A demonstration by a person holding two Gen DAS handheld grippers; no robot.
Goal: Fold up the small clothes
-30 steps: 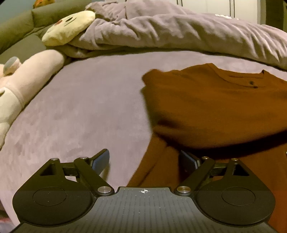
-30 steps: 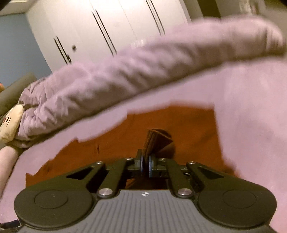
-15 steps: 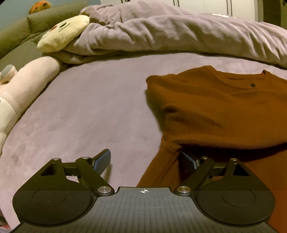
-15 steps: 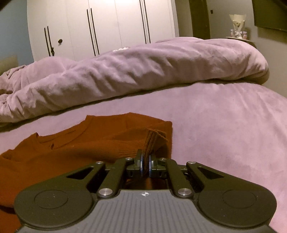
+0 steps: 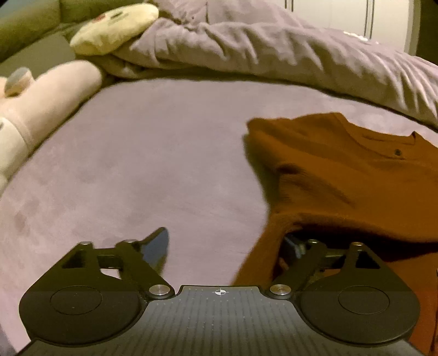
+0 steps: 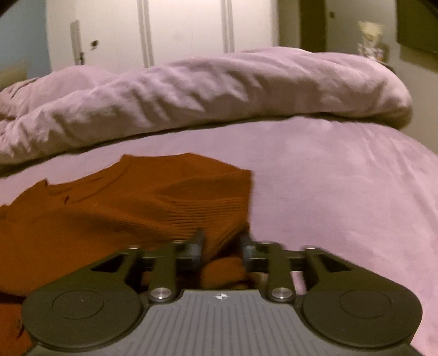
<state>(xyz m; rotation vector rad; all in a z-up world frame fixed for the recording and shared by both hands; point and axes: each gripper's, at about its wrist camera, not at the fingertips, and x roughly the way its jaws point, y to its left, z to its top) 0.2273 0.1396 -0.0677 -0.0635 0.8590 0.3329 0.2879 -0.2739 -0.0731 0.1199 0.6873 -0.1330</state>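
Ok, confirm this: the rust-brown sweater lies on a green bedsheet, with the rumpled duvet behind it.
Not quite. The bedsheet is lilac, not green, as the right wrist view shows. The rest holds: the rust-brown sweater lies on it, with the rumpled duvet behind.

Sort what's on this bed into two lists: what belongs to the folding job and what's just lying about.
Part of the job:
- rust-brown top, sleeves folded in
- right tongs, just opening, cuff between them
- left tongs, open at the top's edge

Just lying about:
- bunched lilac duvet
- yellow plush
- pink plush
- white wardrobe
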